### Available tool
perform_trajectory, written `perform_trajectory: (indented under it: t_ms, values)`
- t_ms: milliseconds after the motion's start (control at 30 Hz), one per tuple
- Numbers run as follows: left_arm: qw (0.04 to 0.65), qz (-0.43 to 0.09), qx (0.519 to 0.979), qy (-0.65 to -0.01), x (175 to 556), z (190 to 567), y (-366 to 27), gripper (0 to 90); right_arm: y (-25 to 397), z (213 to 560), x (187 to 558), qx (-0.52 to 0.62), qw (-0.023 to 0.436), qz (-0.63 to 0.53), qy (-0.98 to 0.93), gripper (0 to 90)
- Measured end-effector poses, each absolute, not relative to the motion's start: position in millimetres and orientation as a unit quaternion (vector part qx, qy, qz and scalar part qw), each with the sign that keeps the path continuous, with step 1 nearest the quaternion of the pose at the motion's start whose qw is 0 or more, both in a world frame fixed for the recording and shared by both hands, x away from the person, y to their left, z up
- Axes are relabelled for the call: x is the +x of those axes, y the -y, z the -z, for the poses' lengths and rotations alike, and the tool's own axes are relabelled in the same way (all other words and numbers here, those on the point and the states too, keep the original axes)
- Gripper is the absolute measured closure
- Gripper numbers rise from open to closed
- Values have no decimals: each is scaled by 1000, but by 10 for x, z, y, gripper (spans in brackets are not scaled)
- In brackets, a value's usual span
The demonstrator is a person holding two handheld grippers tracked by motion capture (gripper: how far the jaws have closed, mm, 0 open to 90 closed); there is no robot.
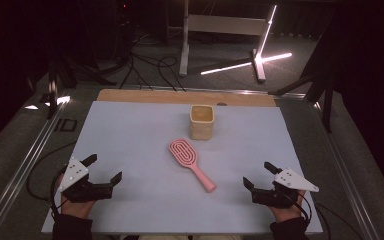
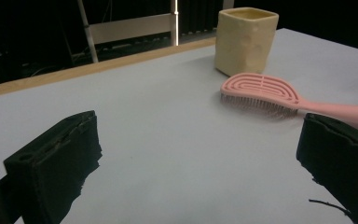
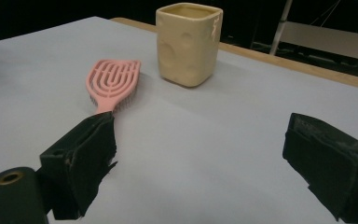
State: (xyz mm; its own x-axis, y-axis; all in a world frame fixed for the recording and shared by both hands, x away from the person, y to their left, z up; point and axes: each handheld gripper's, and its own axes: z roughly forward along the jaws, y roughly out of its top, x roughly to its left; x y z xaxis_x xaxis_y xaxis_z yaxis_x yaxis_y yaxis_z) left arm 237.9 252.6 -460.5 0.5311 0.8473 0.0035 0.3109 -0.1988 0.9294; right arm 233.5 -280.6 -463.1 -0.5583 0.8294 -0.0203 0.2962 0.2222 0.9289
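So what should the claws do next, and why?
Probably the right claw should slide toward the handle of the pink brush. Both claws, the left claw too, are open and holding nothing, and the handle end points toward the right one. The cup stands just behind the brush.

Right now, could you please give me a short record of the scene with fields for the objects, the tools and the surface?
surface: pale blue mat over a wooden table edge
brush: pink hairbrush, bristles down, lying flat, handle toward the person
cup: cream square cup, upright, just beyond the brush head; contact unclear
left tool: jaws apart, holding nothing
right tool: jaws apart, holding nothing
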Motion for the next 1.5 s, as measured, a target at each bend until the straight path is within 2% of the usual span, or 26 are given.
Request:
perform_trajectory:
  t_ms: [1500]
  values:
    - [490, -287, 718, -402, 2375, 4644, -2513, 0, 2718, 4638, 2382, 395, 256, -490, -734, 86]
